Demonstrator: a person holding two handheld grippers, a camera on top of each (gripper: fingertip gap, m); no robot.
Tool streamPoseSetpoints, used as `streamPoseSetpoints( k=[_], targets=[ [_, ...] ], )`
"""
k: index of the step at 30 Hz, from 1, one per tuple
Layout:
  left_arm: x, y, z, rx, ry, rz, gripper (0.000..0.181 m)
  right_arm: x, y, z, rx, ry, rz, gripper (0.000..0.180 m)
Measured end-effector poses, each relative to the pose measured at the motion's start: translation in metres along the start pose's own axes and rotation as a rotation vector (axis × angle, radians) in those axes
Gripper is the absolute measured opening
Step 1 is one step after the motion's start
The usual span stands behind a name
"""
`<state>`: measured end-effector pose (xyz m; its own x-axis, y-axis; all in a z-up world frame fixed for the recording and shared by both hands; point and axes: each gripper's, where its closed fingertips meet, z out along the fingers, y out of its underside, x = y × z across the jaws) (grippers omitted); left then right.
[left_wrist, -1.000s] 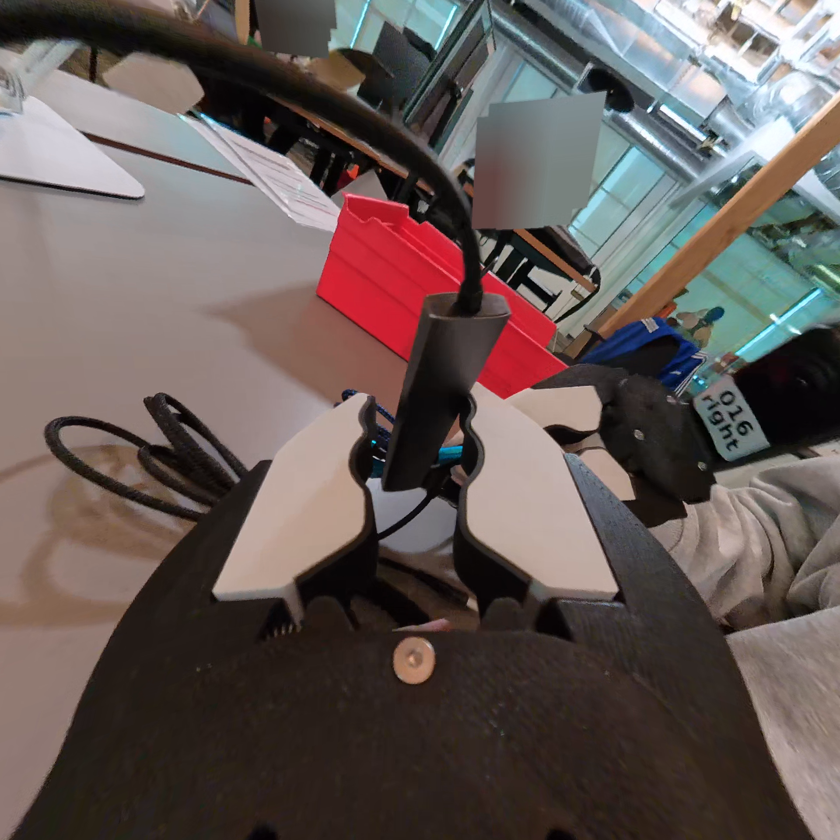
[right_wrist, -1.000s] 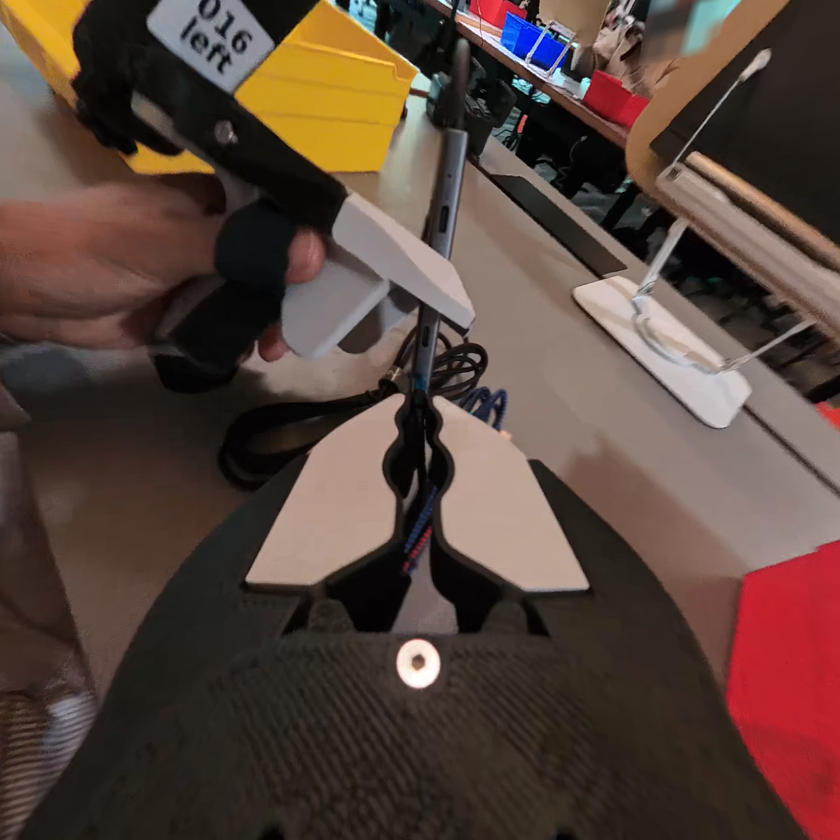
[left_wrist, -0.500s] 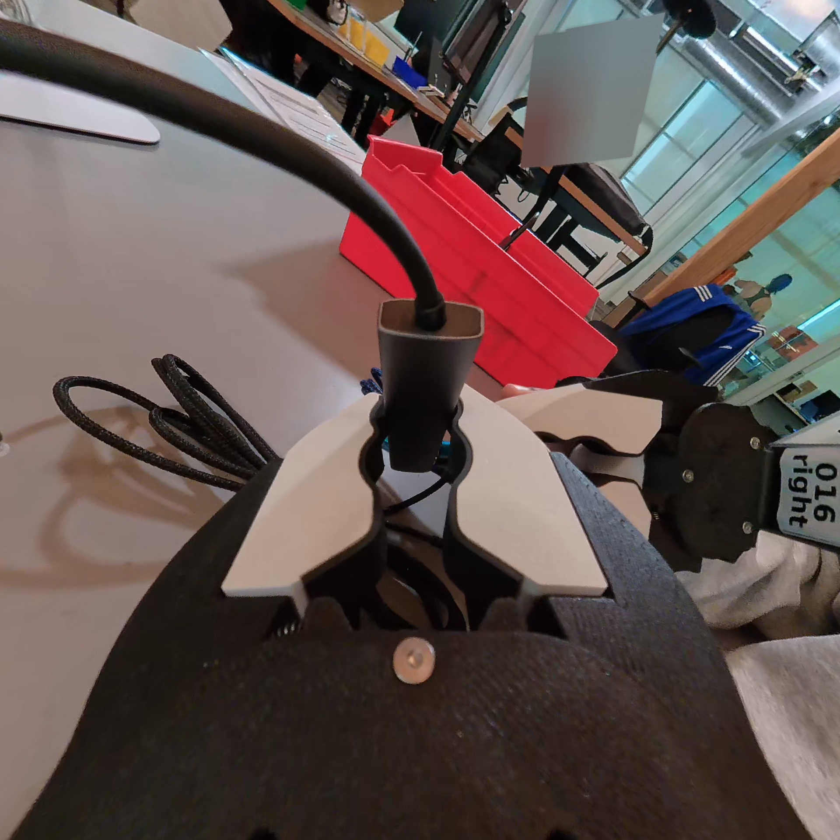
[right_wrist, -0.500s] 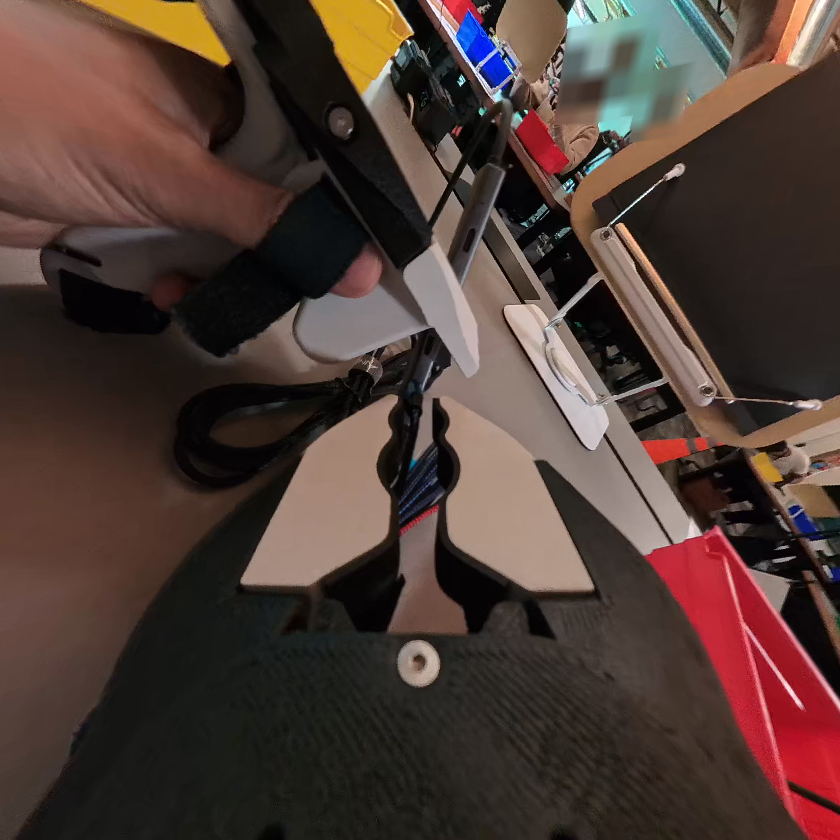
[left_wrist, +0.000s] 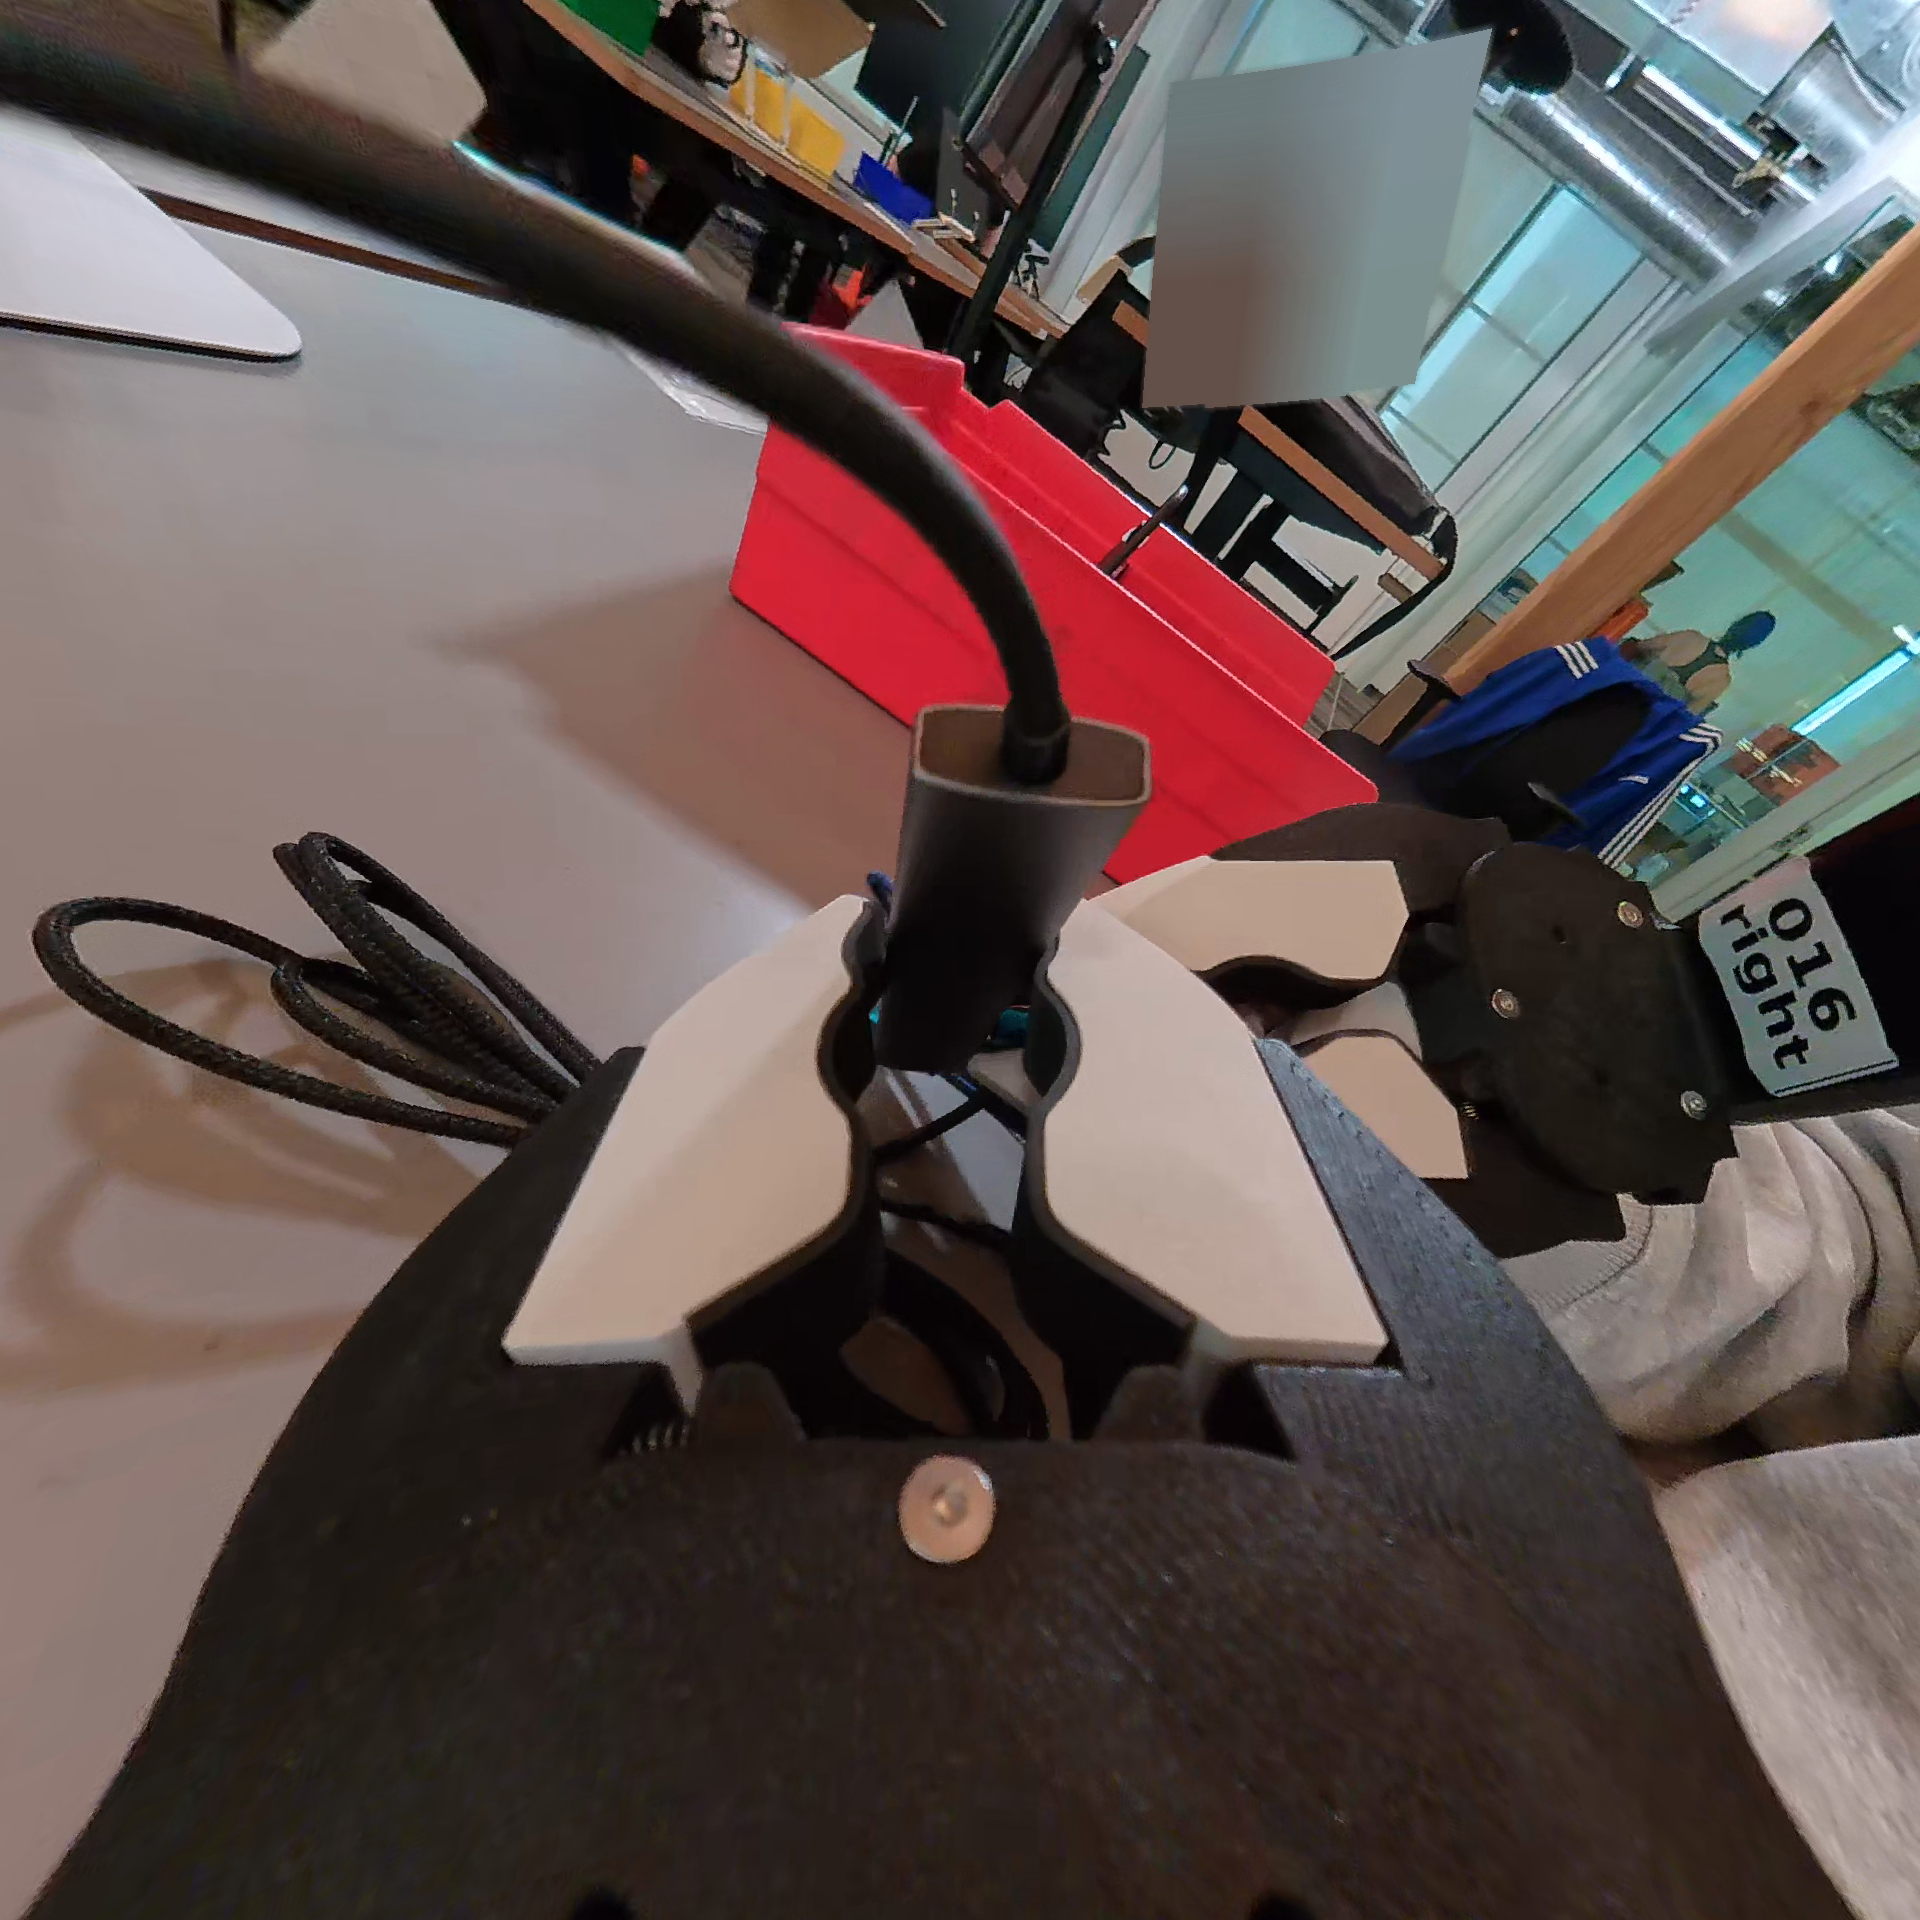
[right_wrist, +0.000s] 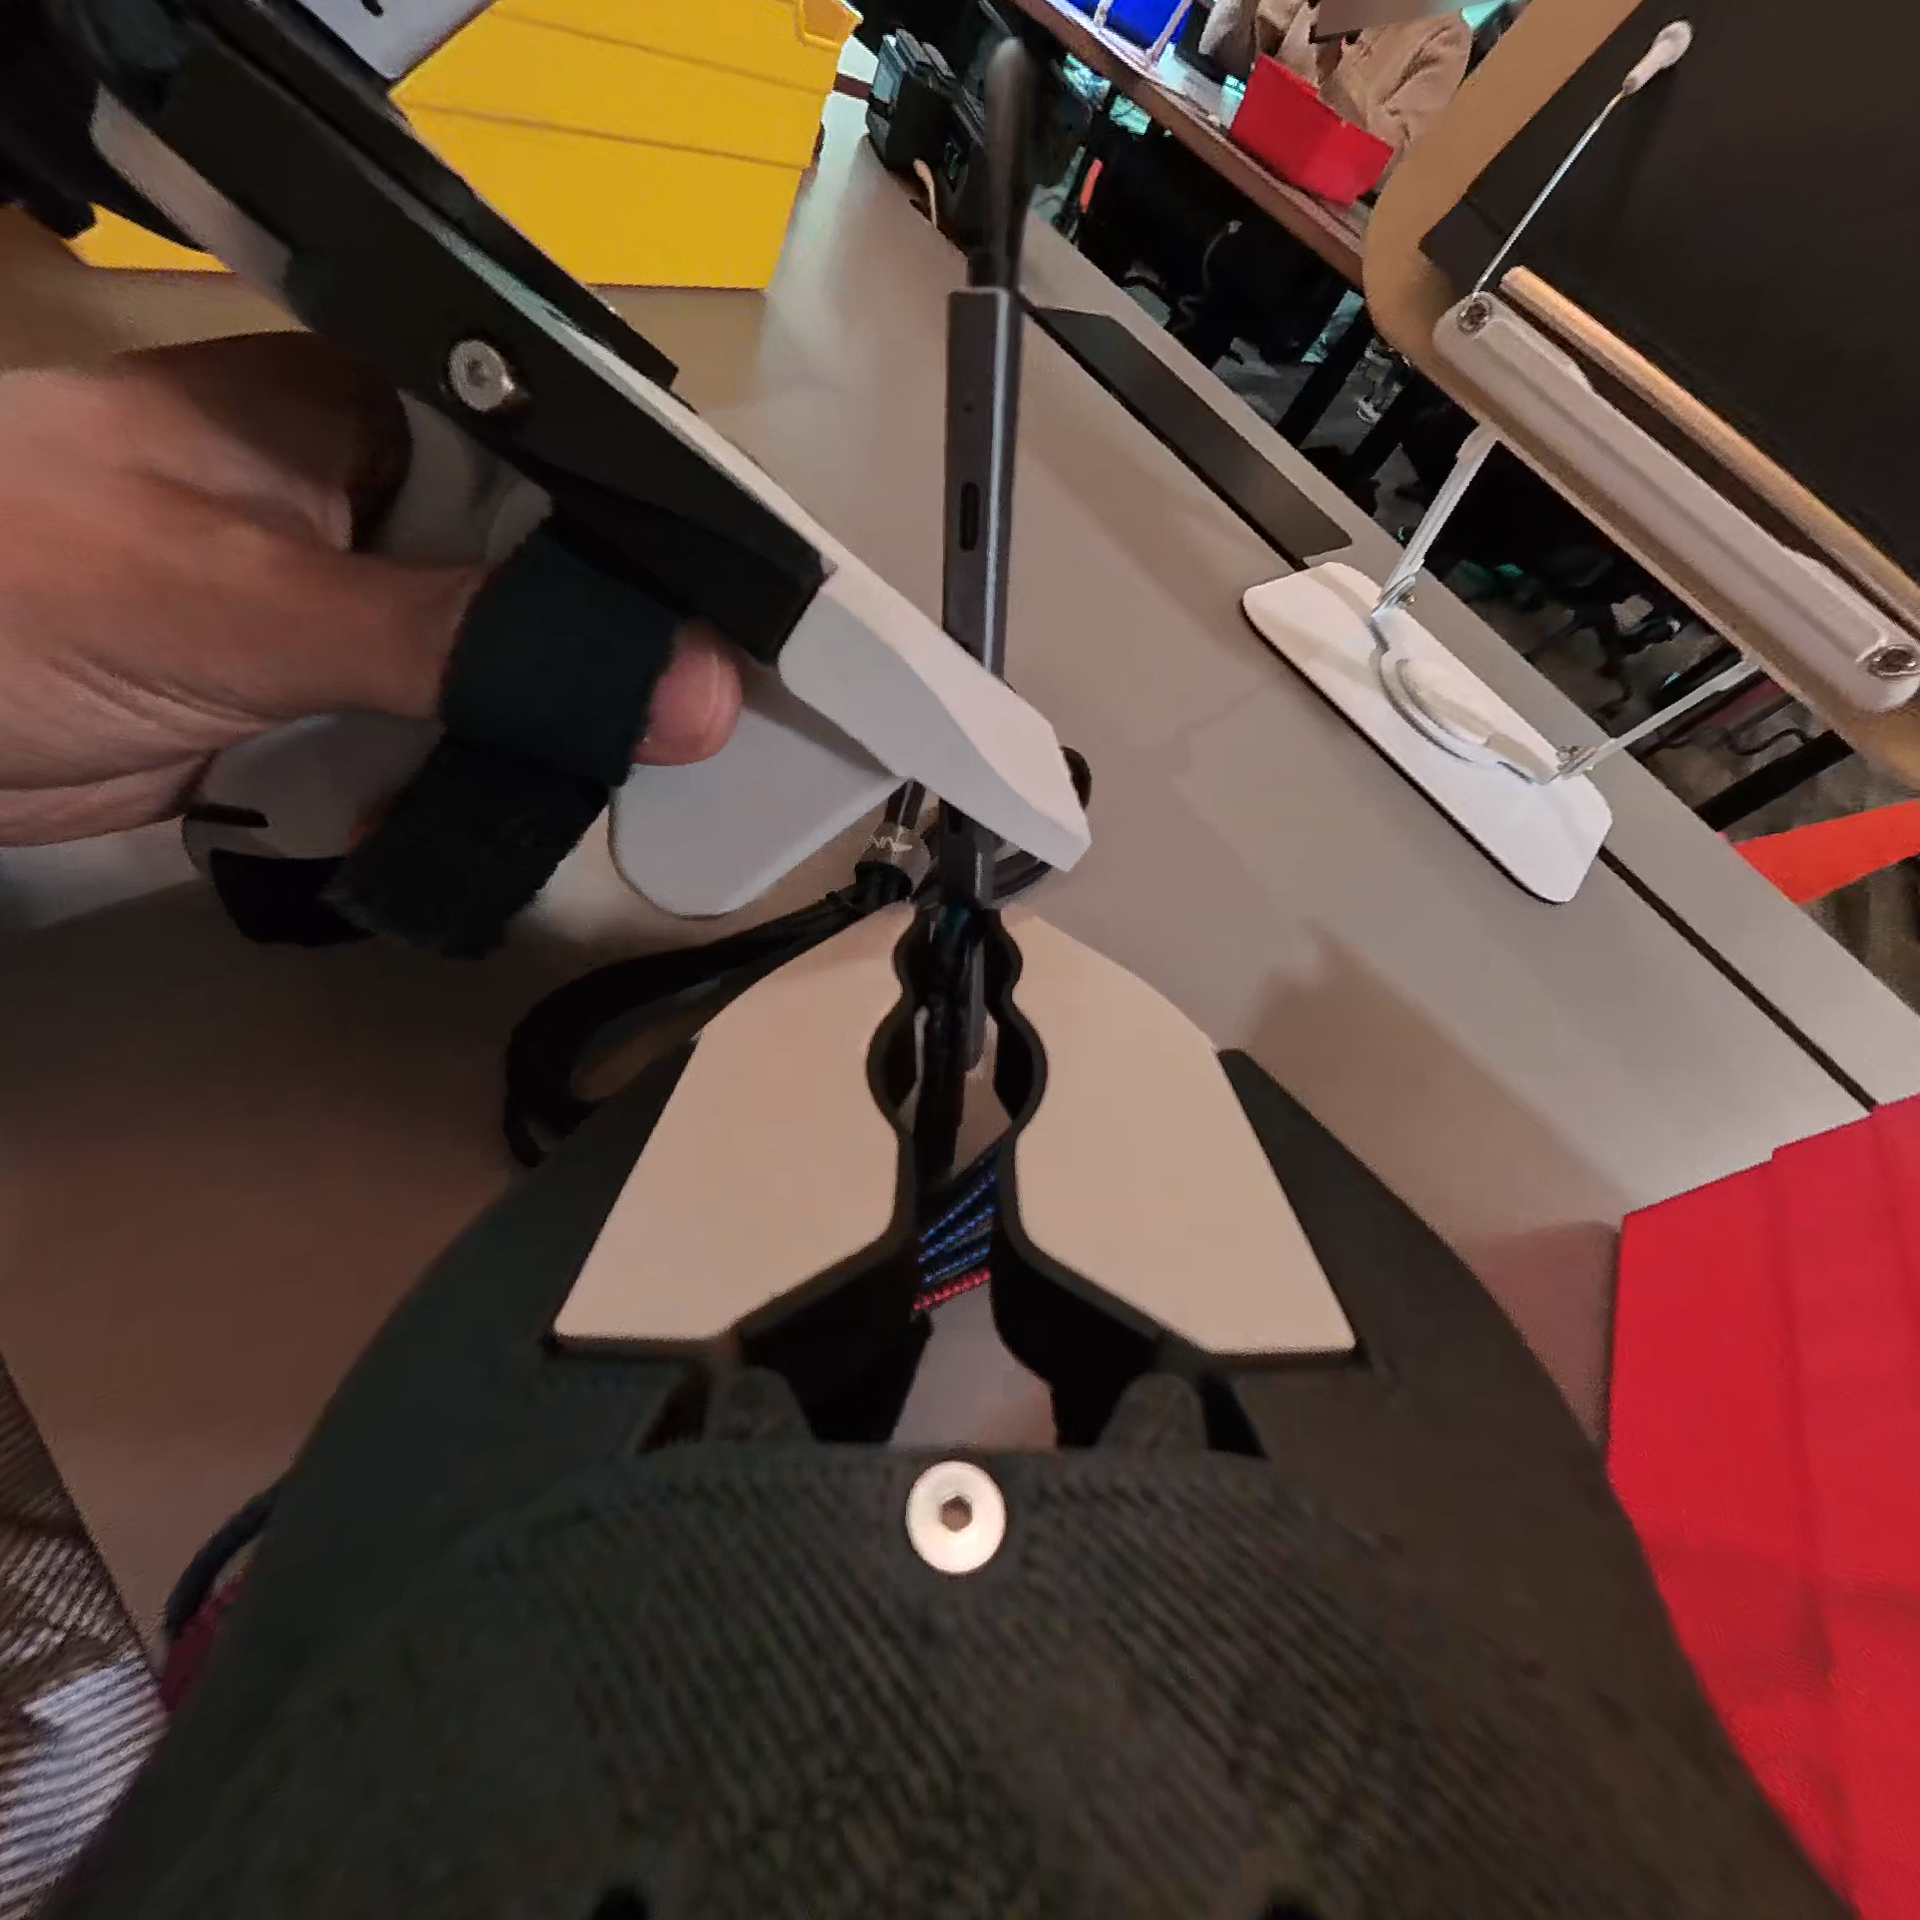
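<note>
Left wrist view: the left gripper (left_wrist: 951, 997) is closed to a narrow gap on a dark grey hub adapter (left_wrist: 987, 883), clamped near its lower end and standing nearly upright; that end is hidden between the white fingers (left_wrist: 727, 1143). A thick black cable (left_wrist: 914, 488) leaves the adapter's top, arcs toward 10 o'clock and is cut off at the frame edge, blurred. At 9 o'clock a coil of braided black cord (left_wrist: 312, 997) lies on the grey table (left_wrist: 364, 623). A red plastic bin (left_wrist: 1039, 623) sits at 1 o'clock. The right gripper (left_wrist: 1278, 987) enters from 3 o'clock, partly behind the left one, with a grey sleeve (left_wrist: 1714, 1299) below it. Right wrist view: this gripper (right_wrist: 956, 956) is nearly shut on a thin dark plug or cord at the adapter's (right_wrist: 982, 520) base; the exact item is hard to make out. Blue and red braided cord (right_wrist: 956, 1236) shows between the fingers. A hand (right_wrist: 208, 623) holds the left gripper (right_wrist: 997, 821) at 10 o'clock. A yellow bin (right_wrist: 623, 135) stands at 11 o'clock, a white stand base (right_wrist: 1434, 727) at 2 o'clock.
</note>
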<state>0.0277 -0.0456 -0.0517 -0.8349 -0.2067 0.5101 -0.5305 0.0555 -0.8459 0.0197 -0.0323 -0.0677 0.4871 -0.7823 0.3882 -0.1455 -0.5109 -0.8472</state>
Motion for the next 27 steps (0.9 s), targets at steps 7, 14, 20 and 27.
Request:
streamPoseSetpoints(
  k=[7, 14, 20, 27],
  targets=[
    [0.002, -0.003, 0.001, 0.023, -0.015, 0.017, 0.027, 0.005, -0.002, -0.003, 0.005, 0.030, -0.048, 0.008],
    [0.003, -0.004, 0.001, 0.042, -0.001, -0.005, 0.027, 0.006, -0.004, -0.005, 0.022, 0.055, -0.072, 0.008],
    [0.006, -0.005, 0.001, 0.053, 0.016, -0.025, 0.027, 0.006, -0.006, -0.009, 0.041, 0.061, -0.090, 0.007],
    [0.004, -0.002, 0.003, 0.037, 0.020, -0.042, 0.027, 0.005, -0.003, -0.009, 0.035, 0.025, -0.088, 0.007]
  ],
)
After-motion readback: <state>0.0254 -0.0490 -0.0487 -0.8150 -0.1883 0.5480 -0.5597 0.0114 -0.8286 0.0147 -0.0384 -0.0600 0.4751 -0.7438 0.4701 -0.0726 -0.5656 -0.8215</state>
